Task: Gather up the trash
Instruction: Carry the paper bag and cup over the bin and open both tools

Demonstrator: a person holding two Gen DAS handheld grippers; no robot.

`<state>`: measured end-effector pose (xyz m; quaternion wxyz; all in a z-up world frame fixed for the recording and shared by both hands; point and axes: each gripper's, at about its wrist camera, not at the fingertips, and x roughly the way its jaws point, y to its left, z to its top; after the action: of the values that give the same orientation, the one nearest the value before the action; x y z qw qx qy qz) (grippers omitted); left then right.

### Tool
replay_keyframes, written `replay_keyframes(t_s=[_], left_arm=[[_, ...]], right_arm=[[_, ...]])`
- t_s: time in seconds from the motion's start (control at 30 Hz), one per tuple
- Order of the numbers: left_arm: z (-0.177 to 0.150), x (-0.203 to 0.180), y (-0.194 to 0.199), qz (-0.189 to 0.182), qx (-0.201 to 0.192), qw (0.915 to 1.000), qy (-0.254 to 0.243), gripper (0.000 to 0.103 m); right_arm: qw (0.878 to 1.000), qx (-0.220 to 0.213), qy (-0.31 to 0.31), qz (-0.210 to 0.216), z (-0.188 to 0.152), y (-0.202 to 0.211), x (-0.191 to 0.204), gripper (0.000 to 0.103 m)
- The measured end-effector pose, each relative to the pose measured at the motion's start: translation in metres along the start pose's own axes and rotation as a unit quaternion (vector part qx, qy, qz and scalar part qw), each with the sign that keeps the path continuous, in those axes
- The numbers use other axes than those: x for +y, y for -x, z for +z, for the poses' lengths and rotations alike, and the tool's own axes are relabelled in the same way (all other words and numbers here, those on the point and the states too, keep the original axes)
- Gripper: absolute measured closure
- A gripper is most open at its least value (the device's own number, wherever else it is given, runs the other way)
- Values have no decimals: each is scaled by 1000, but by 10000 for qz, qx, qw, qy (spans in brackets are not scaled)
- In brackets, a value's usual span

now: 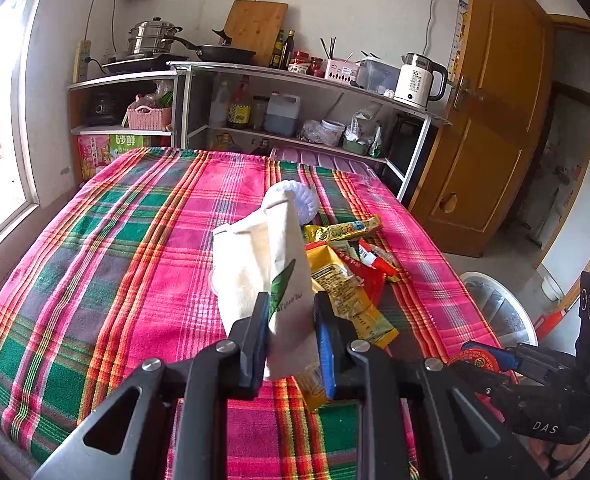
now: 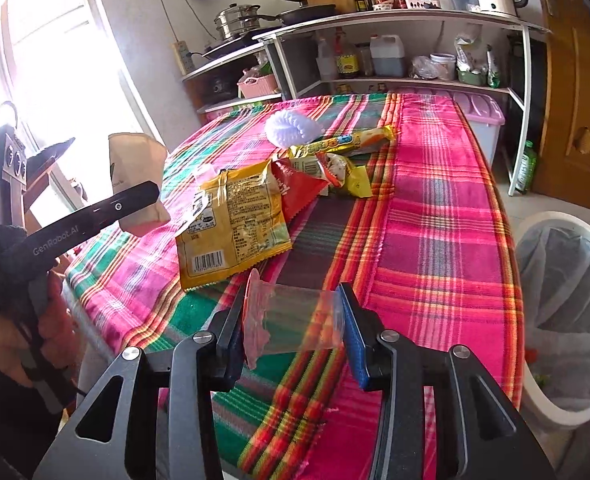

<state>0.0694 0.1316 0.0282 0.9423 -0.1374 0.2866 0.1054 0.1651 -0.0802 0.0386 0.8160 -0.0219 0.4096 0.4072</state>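
My left gripper (image 1: 291,320) is shut on a crumpled white paper bag (image 1: 271,264) with a green leaf print, held above the plaid tablecloth (image 1: 115,260). It also shows in the right wrist view (image 2: 135,172) at the left. My right gripper (image 2: 291,320) is shut on a clear plastic cup (image 2: 291,324) lying sideways between the fingers, over the table's near edge. A pile of wrappers lies mid-table: a yellow packet (image 2: 235,220), a red one (image 2: 295,192), a long yellow bar wrapper (image 2: 347,142) and a white foam fruit net (image 2: 291,128).
A white trash bin (image 2: 567,320) with a liner stands on the floor right of the table. Kitchen shelves (image 1: 295,76) with pots, bottles and a kettle (image 1: 419,80) stand behind the table. A wooden door (image 1: 495,120) is at the right, a bright window at the left.
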Motion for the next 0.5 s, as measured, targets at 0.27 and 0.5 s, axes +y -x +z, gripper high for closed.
replay_keyframes(t_s=[0.27, 0.5], left_arm=[[1, -45, 4, -406, 8, 9987, -321, 80], [-7, -91, -13, -874, 300, 9939, -601, 80]], right_arm=[[9989, -244, -275, -275, -6, 30, -26, 61], [9954, -389, -556, -672, -16, 54, -56, 61]])
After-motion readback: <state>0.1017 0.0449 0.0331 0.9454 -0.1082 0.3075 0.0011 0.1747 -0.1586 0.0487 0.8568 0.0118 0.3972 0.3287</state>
